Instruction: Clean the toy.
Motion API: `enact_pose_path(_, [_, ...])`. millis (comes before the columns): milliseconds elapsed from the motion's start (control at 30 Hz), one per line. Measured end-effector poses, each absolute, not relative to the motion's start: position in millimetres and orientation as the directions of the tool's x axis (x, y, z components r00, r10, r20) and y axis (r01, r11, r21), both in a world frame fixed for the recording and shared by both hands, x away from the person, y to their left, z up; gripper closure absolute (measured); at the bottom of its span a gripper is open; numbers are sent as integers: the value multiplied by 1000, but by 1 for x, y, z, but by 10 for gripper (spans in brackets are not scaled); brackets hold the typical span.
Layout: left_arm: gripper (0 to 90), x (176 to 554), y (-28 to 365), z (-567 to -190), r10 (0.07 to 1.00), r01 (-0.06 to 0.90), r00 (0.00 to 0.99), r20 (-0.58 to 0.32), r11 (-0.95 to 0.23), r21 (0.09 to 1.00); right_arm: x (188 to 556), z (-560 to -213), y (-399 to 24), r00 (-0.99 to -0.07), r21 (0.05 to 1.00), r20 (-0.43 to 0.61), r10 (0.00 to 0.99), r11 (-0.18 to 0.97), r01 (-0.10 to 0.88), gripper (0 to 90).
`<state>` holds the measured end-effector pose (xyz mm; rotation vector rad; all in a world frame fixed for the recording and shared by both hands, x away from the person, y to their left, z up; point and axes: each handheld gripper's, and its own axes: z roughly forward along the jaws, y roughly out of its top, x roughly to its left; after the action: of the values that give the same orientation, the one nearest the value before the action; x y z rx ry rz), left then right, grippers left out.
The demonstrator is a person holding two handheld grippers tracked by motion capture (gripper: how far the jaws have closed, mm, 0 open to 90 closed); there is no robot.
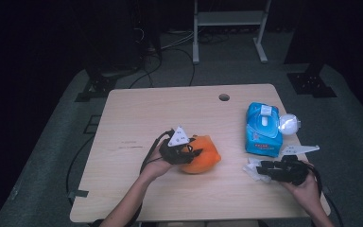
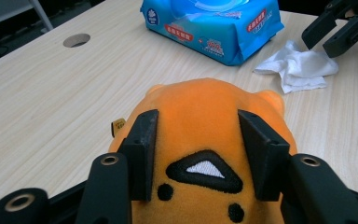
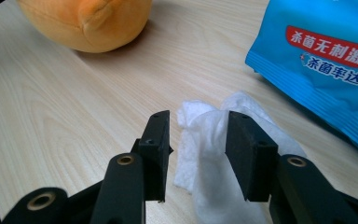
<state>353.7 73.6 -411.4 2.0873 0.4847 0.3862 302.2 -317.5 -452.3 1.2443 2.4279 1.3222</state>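
An orange plush toy (image 1: 204, 156) (image 2: 205, 105) lies near the middle of the wooden table (image 1: 142, 113). My left gripper (image 1: 194, 152) (image 2: 198, 126) is shut on it, one pad pressed into each side. A crumpled white wipe (image 1: 252, 169) (image 2: 298, 67) (image 3: 200, 154) lies on the table at the right. My right gripper (image 1: 263, 168) (image 3: 196, 126) is low over the wipe with its jaws apart. The wipe sits between the pads, with a gap on one side. In the left gripper view the right gripper (image 2: 333, 30) hangs just past the wipe.
A blue pack of wet wipes (image 1: 262, 130) (image 2: 214, 23) (image 3: 326, 60) lies just behind the wipe, with a round white lid (image 1: 289, 124) beside it. A cable hole (image 1: 224, 97) (image 2: 76, 40) is near the table's far edge. The plush toy (image 3: 84, 23) lies beyond the right gripper.
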Motion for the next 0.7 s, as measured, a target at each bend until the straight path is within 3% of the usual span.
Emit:
enact_pose_path(233, [391,353,78,-408,480,196,874,72,-486,852,302,-450,-316,-668,758,269,694,276,591,556])
enact_pose_path(700, [277,338,101,-393,499,209,866,35,-424,881,301,-447,-313,-668,767,265,696,267,583,511])
